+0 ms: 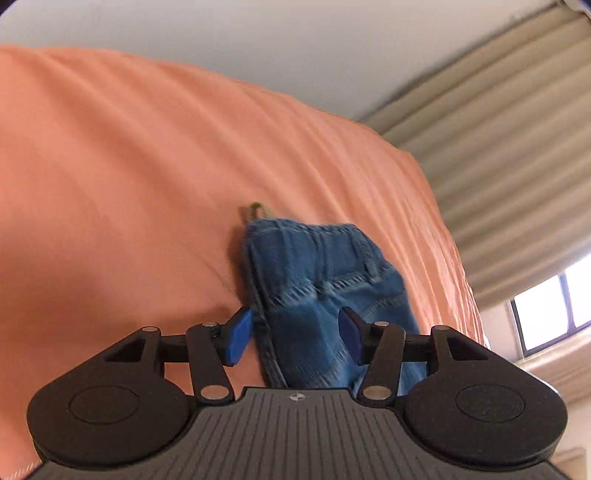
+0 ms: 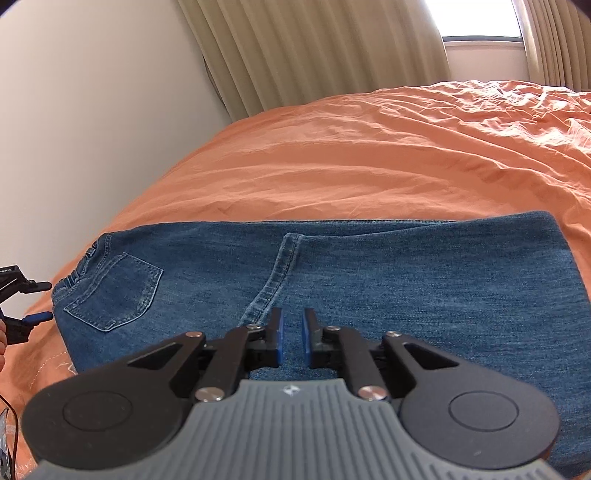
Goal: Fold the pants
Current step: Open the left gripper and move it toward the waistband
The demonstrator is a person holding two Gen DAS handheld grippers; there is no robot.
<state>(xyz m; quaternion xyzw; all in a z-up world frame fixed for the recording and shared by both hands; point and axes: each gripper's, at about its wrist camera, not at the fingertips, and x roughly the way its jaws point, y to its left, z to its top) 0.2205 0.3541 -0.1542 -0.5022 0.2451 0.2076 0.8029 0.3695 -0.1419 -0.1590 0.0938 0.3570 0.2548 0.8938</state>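
Blue denim pants lie folded flat on the orange bedsheet, back pocket at the left. My right gripper hovers over the middle of the pants near the seam, its blue pads a narrow gap apart with nothing between them. My left gripper is open at the waistband end of the pants, its pads wide apart on either side of the denim edge without closing on it. It also shows at the left edge of the right wrist view, open beside the waistband.
The orange sheet covers the bed. A white wall runs along its left side. Beige curtains and a bright window stand behind the bed. A cable lies at the lower left.
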